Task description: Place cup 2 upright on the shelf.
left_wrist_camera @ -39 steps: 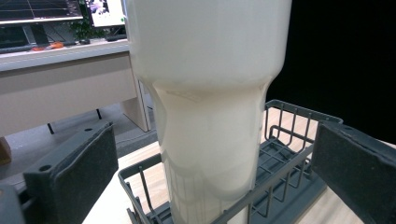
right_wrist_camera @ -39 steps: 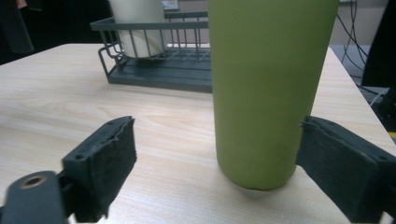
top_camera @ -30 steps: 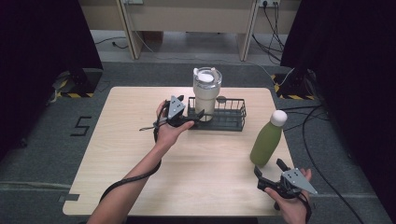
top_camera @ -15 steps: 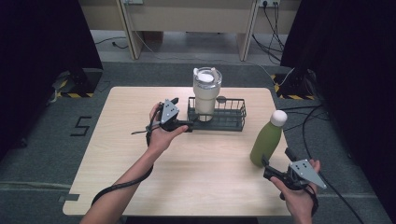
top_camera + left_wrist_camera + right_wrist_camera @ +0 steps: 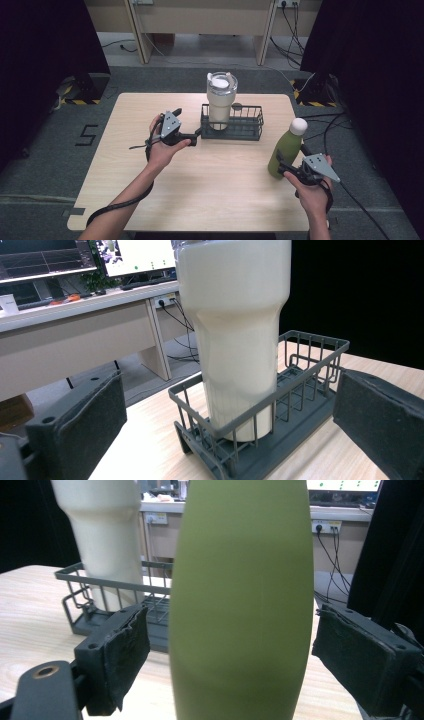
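Observation:
A cream tumbler [image 5: 221, 97] stands upright in the left end of a dark wire basket [image 5: 252, 122] at the table's back middle. My left gripper [image 5: 190, 125] is open just left of the basket and points at it. In the left gripper view the tumbler [image 5: 235, 330] and the basket [image 5: 310, 340] lie ahead between the wide jaws, untouched. A green bottle [image 5: 285, 150] with a white cap stands at the right. My right gripper [image 5: 291, 160] is open around its lower part. In the right gripper view the bottle [image 5: 242, 595] sits between the pads [image 5: 125, 650], with a gap on each side.
The wooden table [image 5: 220, 185] has bare room in front and at the left. The bottle stands close to the table's right edge. Beyond the far edge are desk legs and cables [image 5: 295, 20] on the floor. Each gripper trails a cable toward the person.
My left gripper has drawn back a little to the left, away from the basket. My right gripper has moved forward until its open jaws stand on either side of the bottle.

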Action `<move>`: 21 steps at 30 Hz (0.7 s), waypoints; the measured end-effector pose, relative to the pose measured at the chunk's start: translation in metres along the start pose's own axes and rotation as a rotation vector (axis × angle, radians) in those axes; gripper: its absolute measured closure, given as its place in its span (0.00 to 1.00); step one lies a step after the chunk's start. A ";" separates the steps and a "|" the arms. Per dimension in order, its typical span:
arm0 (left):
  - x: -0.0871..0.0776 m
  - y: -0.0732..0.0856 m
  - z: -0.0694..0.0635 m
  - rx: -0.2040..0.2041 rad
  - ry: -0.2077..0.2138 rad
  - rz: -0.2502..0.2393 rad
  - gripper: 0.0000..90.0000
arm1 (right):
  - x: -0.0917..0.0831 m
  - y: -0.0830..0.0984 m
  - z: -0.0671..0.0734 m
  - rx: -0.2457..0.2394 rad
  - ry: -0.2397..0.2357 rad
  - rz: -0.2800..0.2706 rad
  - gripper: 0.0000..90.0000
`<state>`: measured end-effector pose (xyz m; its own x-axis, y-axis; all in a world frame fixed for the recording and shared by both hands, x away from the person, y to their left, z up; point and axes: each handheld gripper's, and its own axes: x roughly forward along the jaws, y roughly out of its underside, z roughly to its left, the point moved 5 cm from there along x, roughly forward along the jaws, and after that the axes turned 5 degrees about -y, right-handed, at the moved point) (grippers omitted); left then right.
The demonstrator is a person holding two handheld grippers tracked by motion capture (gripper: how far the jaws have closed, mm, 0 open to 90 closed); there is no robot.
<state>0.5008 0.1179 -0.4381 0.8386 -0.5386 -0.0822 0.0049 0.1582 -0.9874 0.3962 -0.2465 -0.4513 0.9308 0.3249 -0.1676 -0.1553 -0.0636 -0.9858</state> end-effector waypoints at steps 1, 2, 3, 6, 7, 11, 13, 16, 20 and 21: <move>-0.001 0.001 0.000 -0.002 0.002 -0.001 0.00 | 0.002 0.000 -0.001 -0.001 0.004 0.004 0.16; -0.003 0.002 0.000 0.000 0.003 0.002 0.00 | 0.004 0.000 -0.002 -0.002 0.004 0.006 0.17; -0.004 0.003 0.001 0.001 0.003 0.002 0.00 | 0.005 -0.001 -0.002 -0.001 0.004 0.006 0.17; -0.007 0.005 0.002 0.000 -0.005 0.001 0.00 | 0.009 -0.001 -0.004 -0.002 0.011 0.017 0.18; -0.008 0.005 0.002 -0.004 -0.001 -0.003 0.00 | 0.010 0.000 -0.005 -0.005 0.016 0.022 0.19; -0.014 0.006 0.003 0.000 -0.005 -0.011 0.00 | 0.014 -0.001 -0.005 -0.005 0.011 0.024 0.20; -0.017 0.008 0.004 -0.003 -0.008 -0.007 0.00 | 0.016 -0.001 -0.005 -0.004 0.013 0.026 0.20; -0.022 0.013 0.005 -0.003 -0.012 -0.001 0.00 | 0.019 0.000 -0.004 -0.002 0.017 0.029 0.20; -0.029 0.020 0.008 -0.010 -0.017 0.008 0.00 | 0.024 0.005 -0.003 0.004 0.017 0.042 0.19; -0.031 0.022 0.009 -0.013 -0.018 0.010 0.00 | 0.025 0.006 -0.003 -0.003 0.021 0.045 0.20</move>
<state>0.4798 0.1450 -0.4562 0.8485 -0.5217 -0.0894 -0.0103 0.1527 -0.9882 0.4194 -0.2414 -0.4613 0.9298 0.3016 -0.2112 -0.1960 -0.0803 -0.9773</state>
